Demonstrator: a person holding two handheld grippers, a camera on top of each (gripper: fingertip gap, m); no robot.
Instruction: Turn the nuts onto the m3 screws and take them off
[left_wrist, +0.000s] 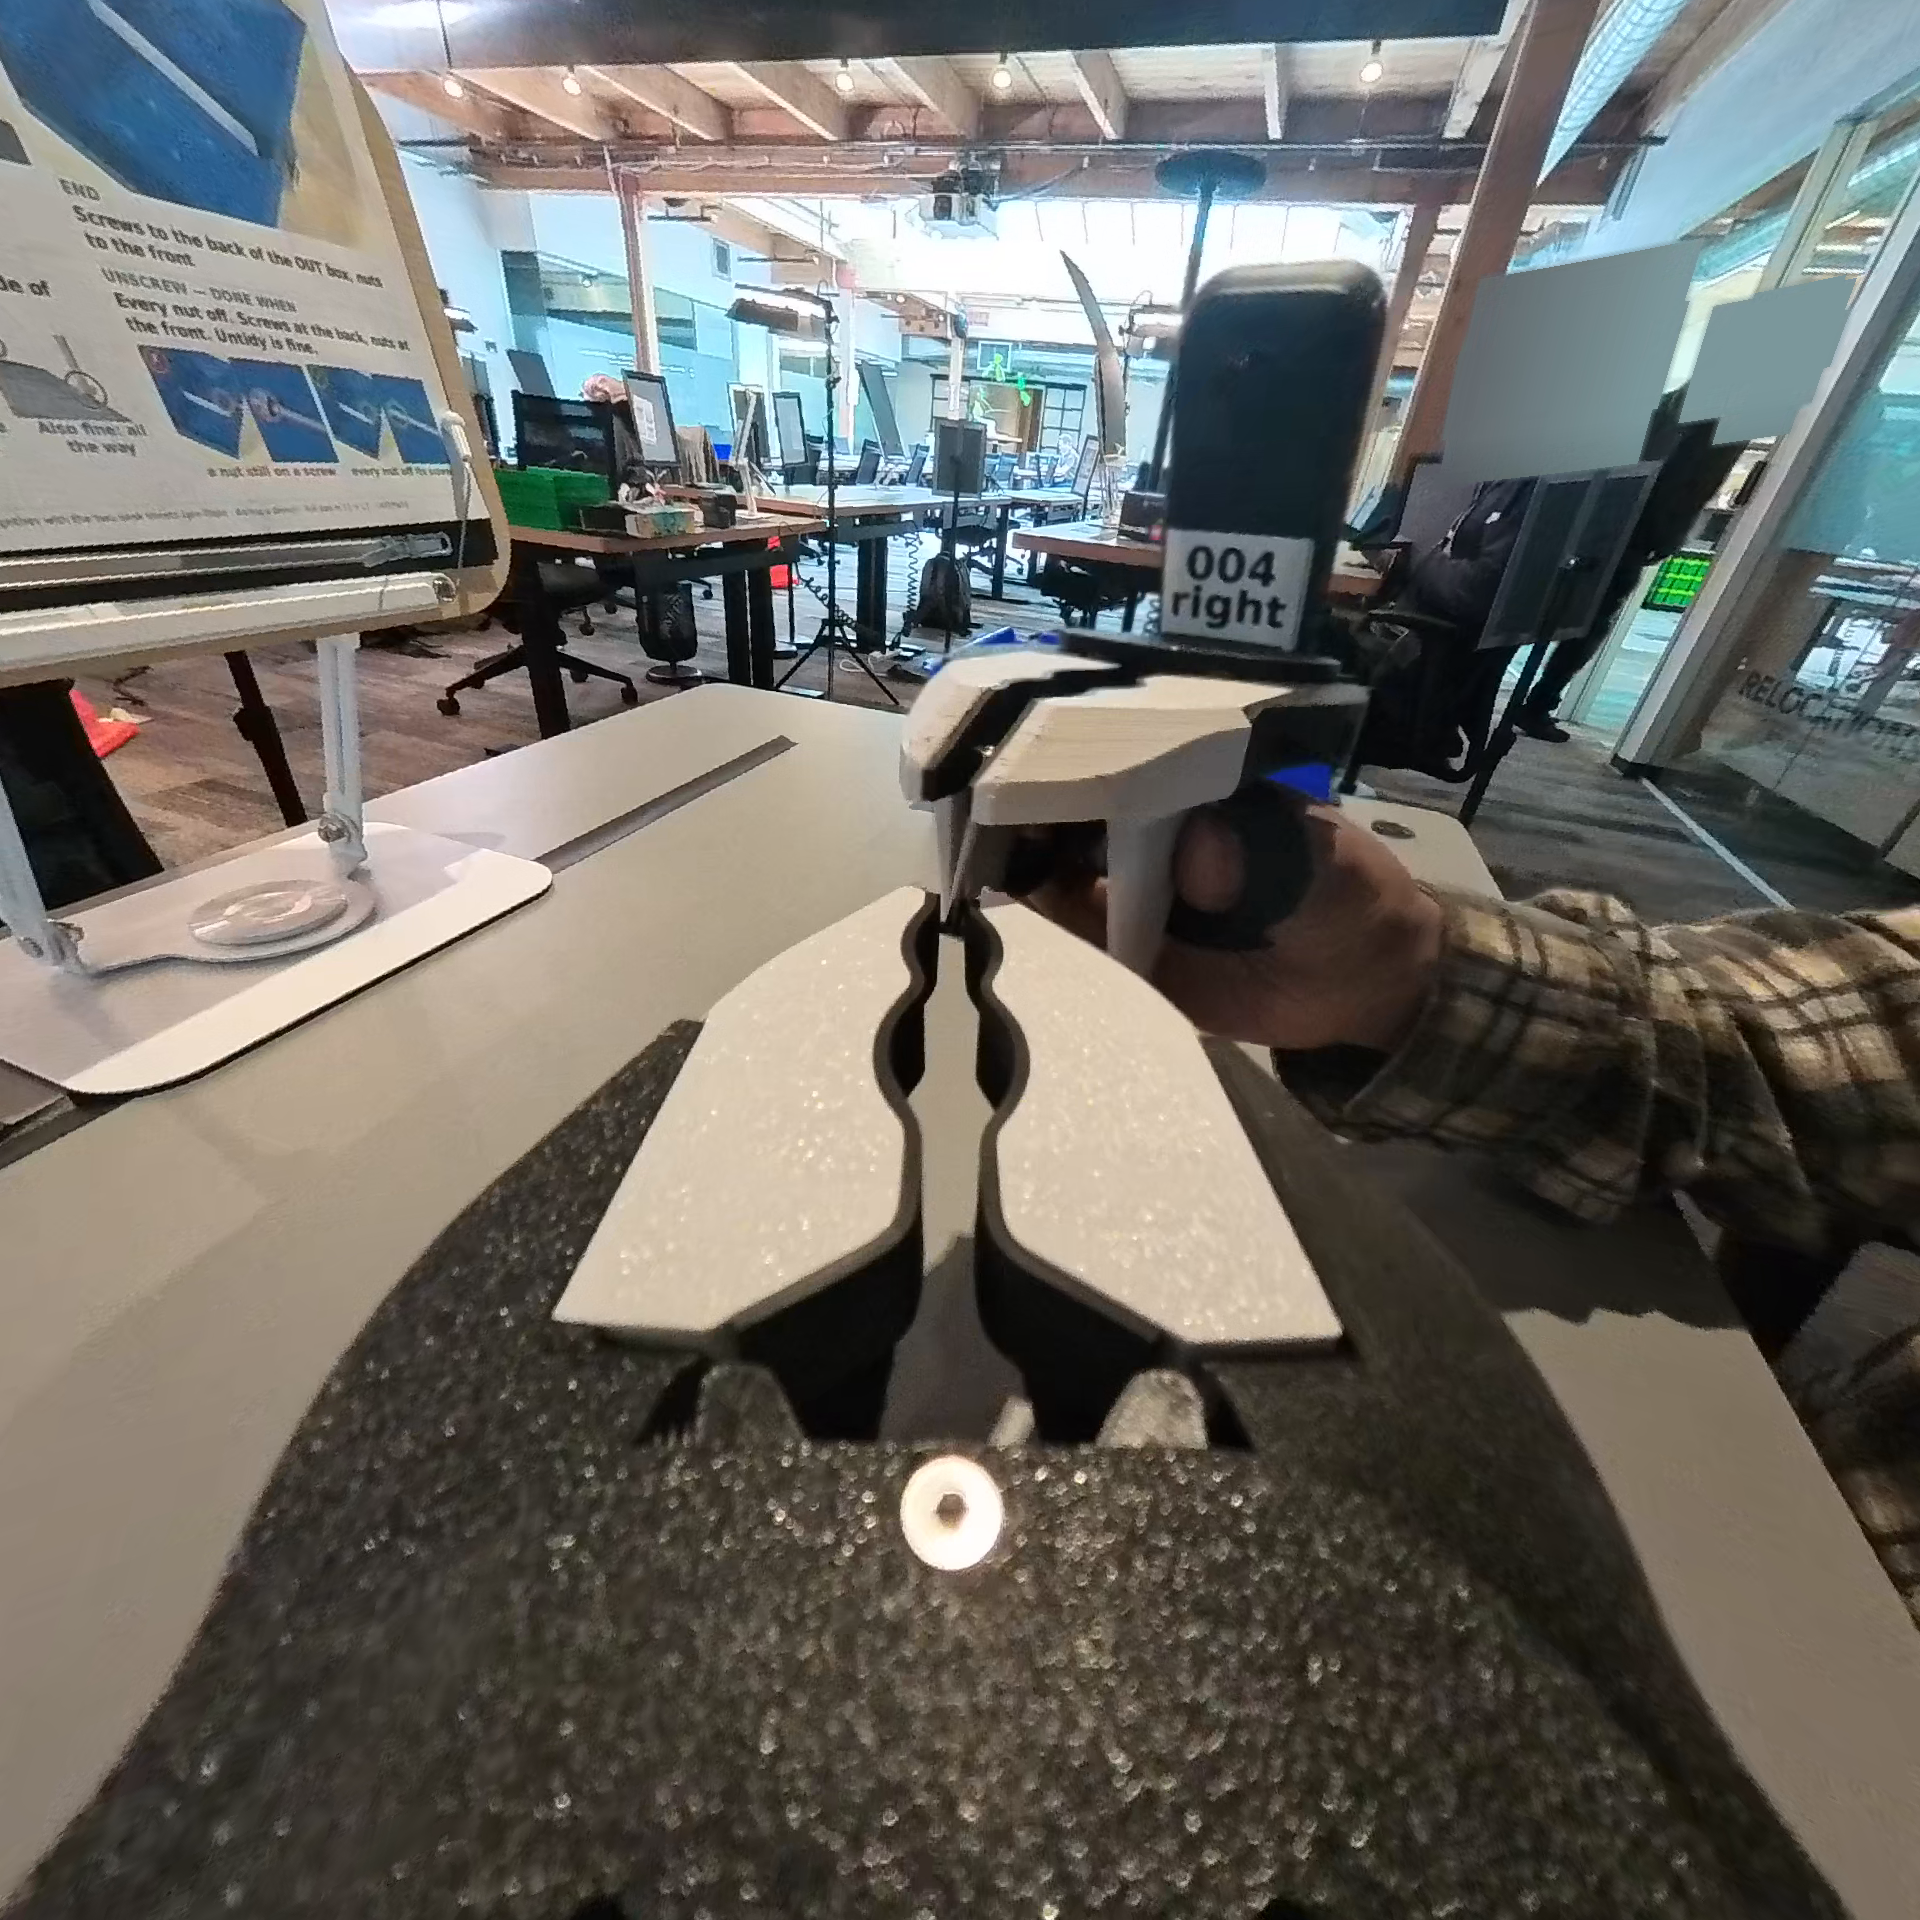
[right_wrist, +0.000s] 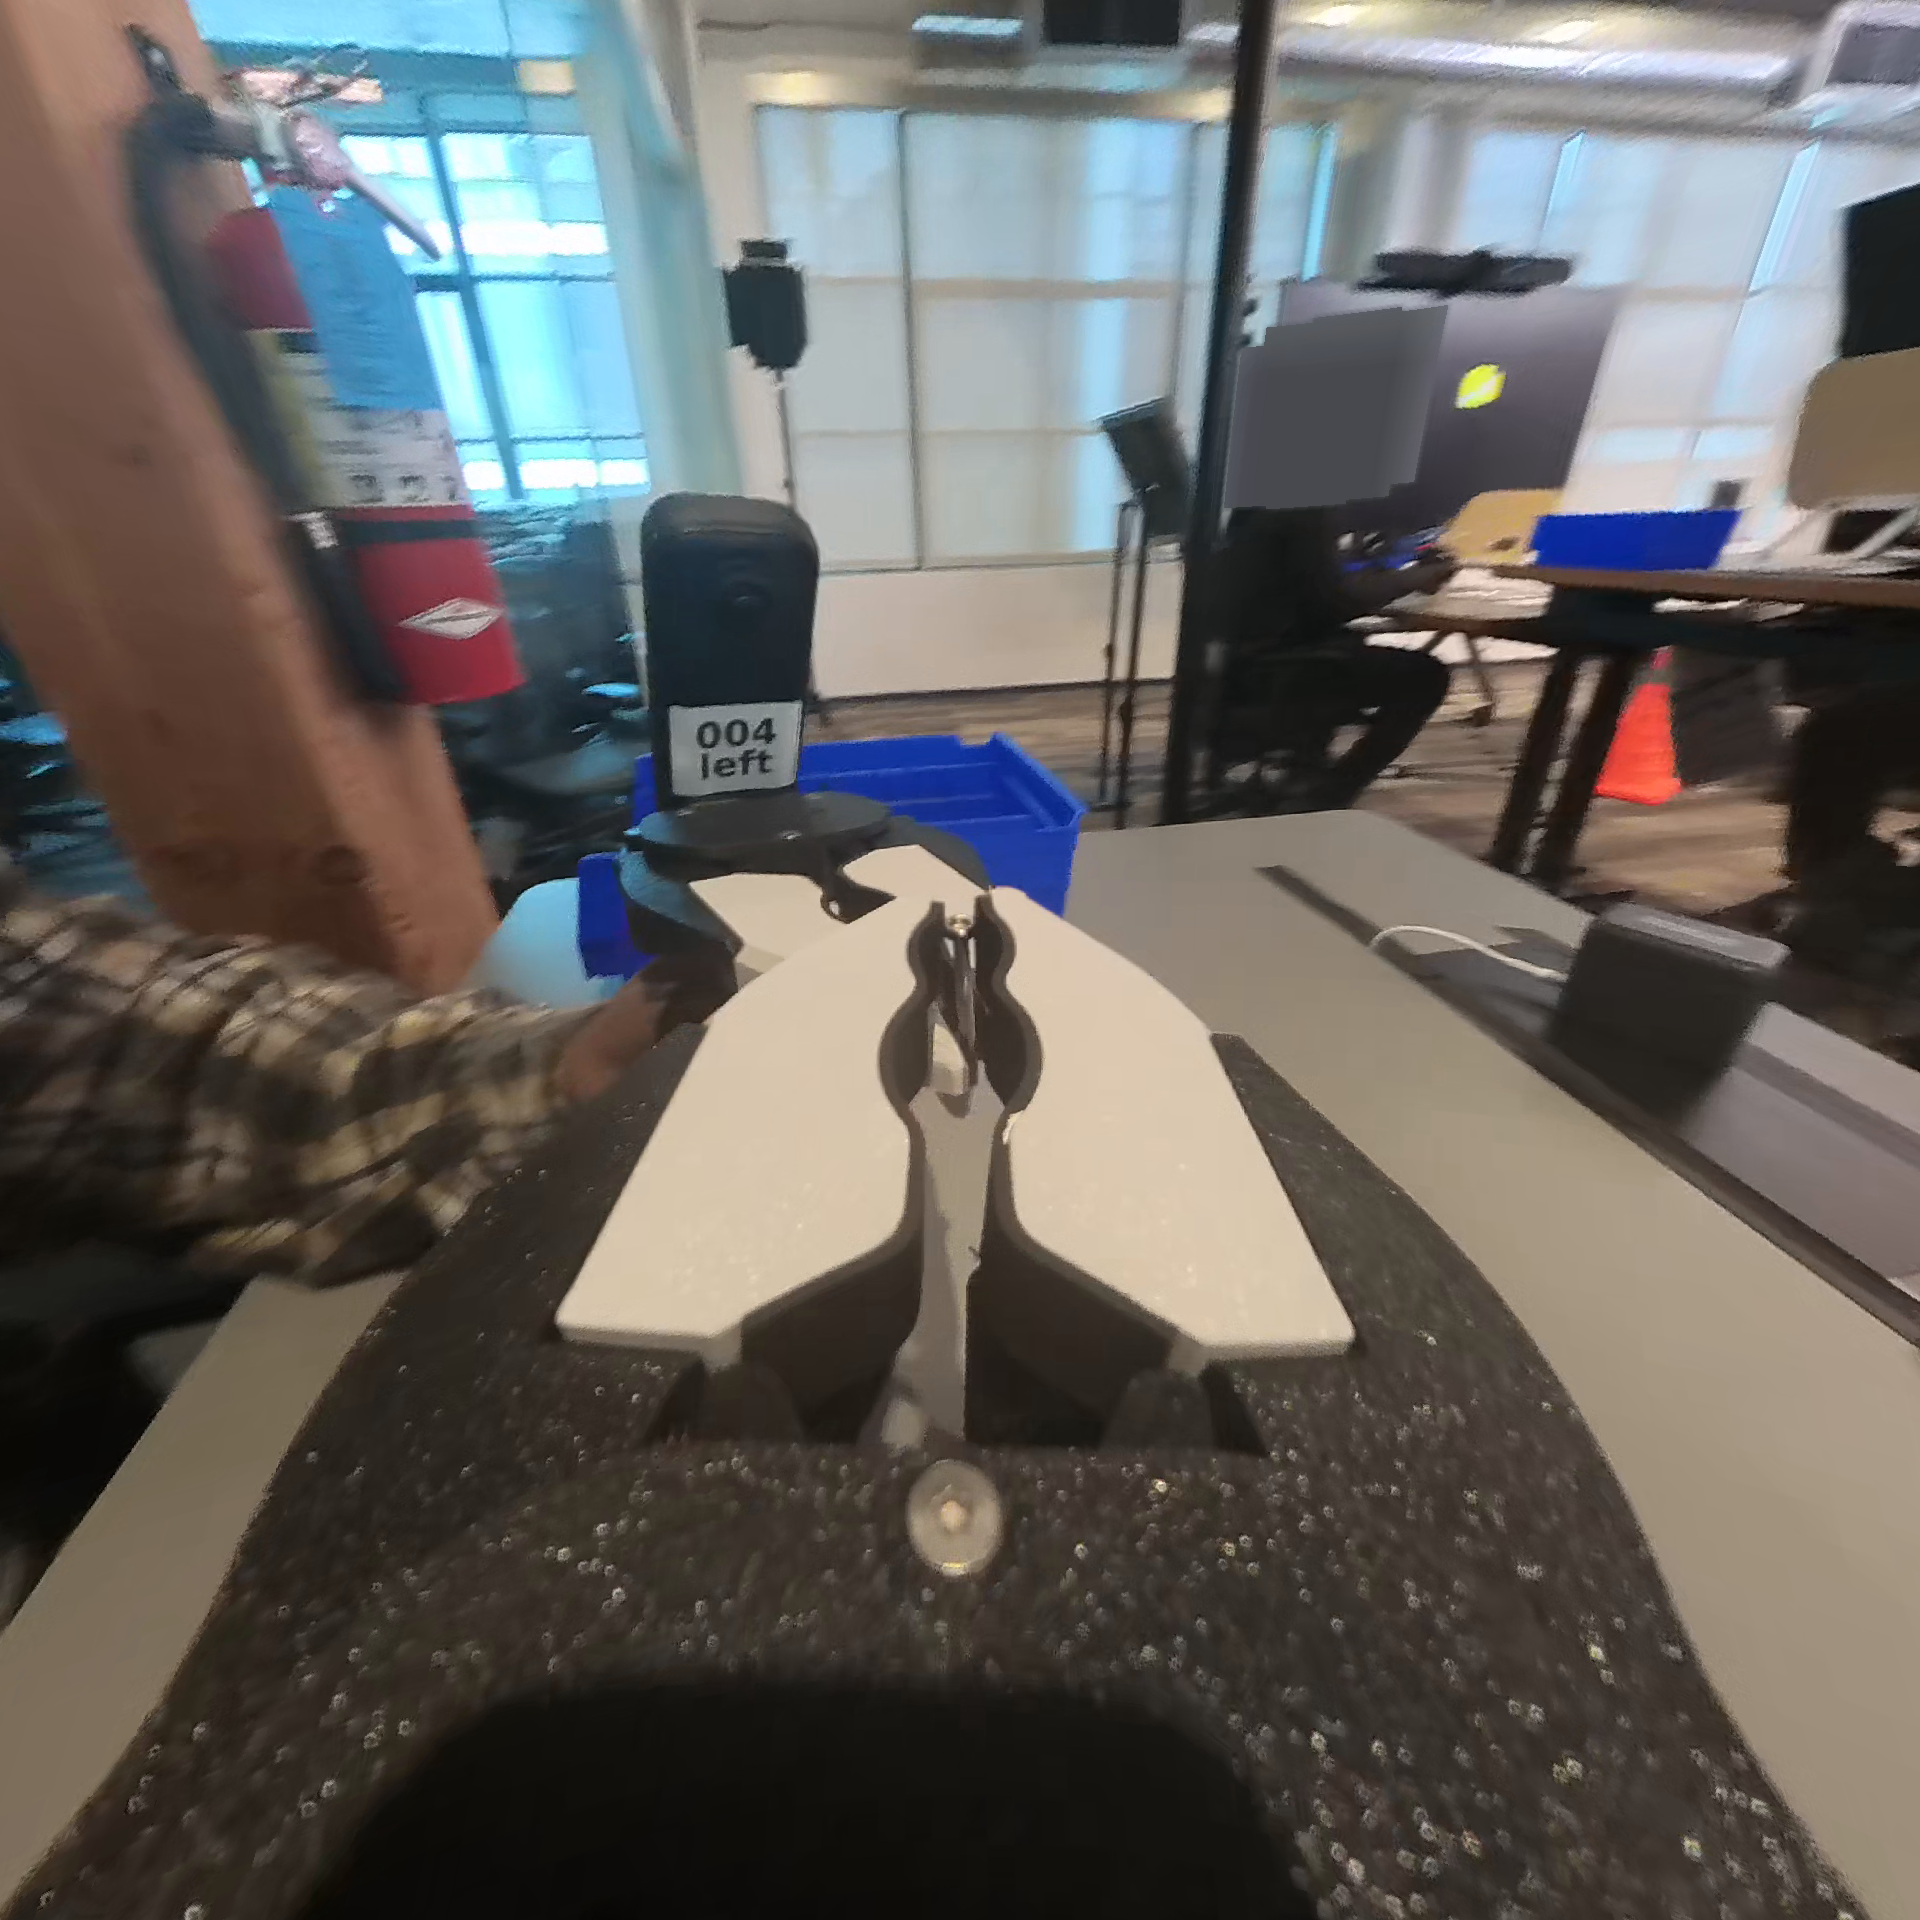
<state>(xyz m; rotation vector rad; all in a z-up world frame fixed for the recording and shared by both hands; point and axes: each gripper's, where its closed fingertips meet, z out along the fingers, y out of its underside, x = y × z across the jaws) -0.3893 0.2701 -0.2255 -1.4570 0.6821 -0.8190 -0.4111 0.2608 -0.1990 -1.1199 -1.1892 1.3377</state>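
Reference: the left tool (left_wrist: 951, 923), white two-finger plastic on a black speckled body.

Left of it: a printed instruction board on a white stand (left_wrist: 208, 343), well apart and not involved. It stands on the pale grey surface (left_wrist: 312, 1195).

At the left tool: its jaws are narrow and the tips nearly meet on a small dark part (left_wrist: 952, 932). This is probably a nut, but it is too small to confirm.

Directly above its tips: a thin silver m3 screw (right_wrist: 964, 961) stands roughly upright. The right tool (right_wrist: 961, 935) pinches it, jaws drawn in on the shank, the head showing at the fingertips.

Right of the left tool: a hand (left_wrist: 1299, 935) in a plaid sleeve carries the right tool, held above the surface.

Behind the left tool: a blue plastic bin (right_wrist: 997, 821).

Handling assessment: screw and nut are light, rigid steel, smooth and very small. They are likely to slip or twist out of a pad grip, and easy to lose if dropped. The screw is best held across the plain shank near the head, leaving the thread free, and the nut across opposite flats. The two axes must stay in line or cross-threading is likely.
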